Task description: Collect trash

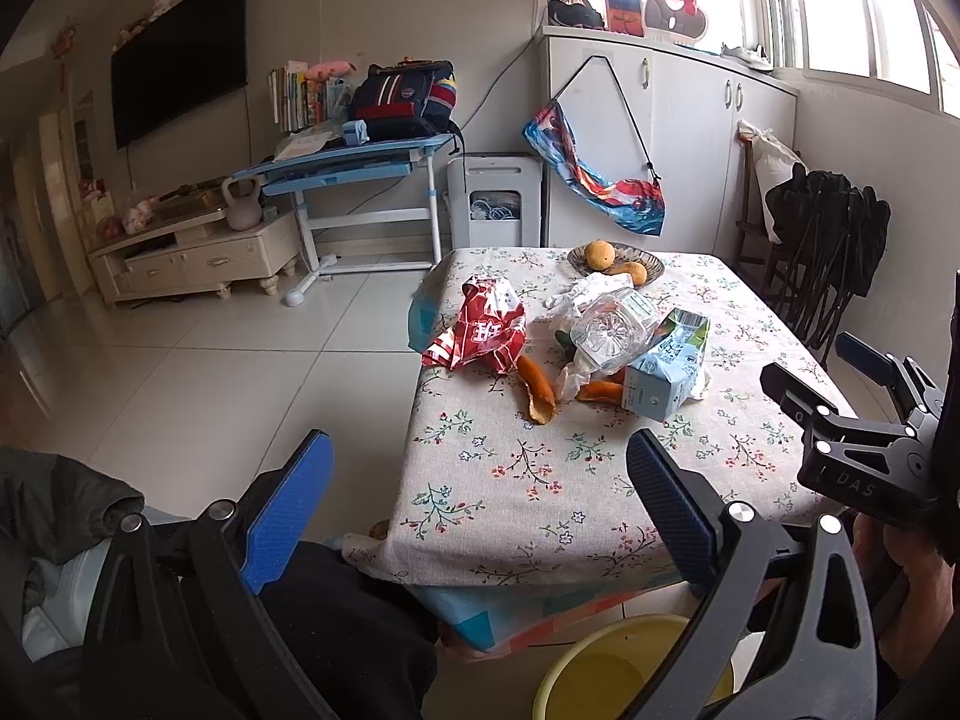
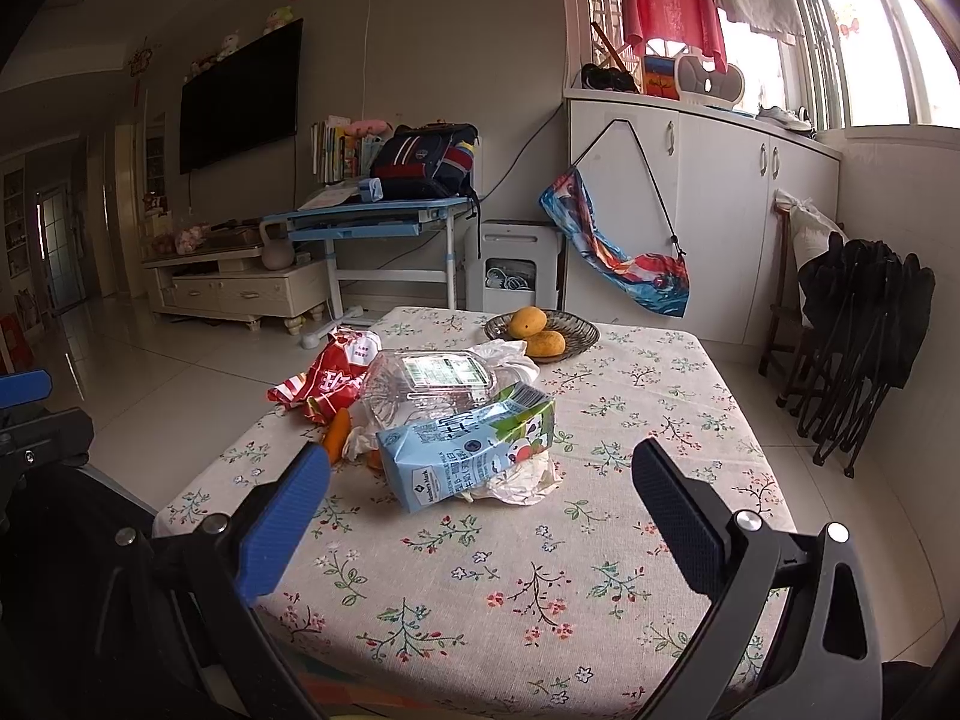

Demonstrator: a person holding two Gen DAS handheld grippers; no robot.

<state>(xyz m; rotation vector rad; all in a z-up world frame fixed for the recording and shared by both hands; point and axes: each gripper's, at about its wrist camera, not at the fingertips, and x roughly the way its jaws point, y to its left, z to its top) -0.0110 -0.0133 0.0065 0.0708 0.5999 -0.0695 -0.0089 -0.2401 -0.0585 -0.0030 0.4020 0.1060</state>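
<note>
Trash lies in a heap mid-table on the floral tablecloth (image 1: 528,480): a red snack wrapper (image 1: 480,330) (image 2: 327,381), a crushed clear plastic bottle (image 1: 609,327) (image 2: 432,387), a blue-green milk carton (image 1: 663,369) (image 2: 468,453), orange peels (image 1: 537,390) (image 2: 336,432) and crumpled white tissue (image 2: 522,483). My left gripper (image 1: 480,492) is open and empty, held low off the table's near-left corner. My right gripper (image 2: 480,498) is open and empty above the near part of the table, short of the carton; it also shows in the left wrist view (image 1: 840,384).
A dish with two mangoes (image 1: 615,261) (image 2: 540,330) stands at the table's far edge. A yellow bin (image 1: 630,669) sits on the floor under the table's near edge. Folded black chairs (image 2: 864,354) lean at the right wall. Tiled floor (image 1: 210,360) lies to the left.
</note>
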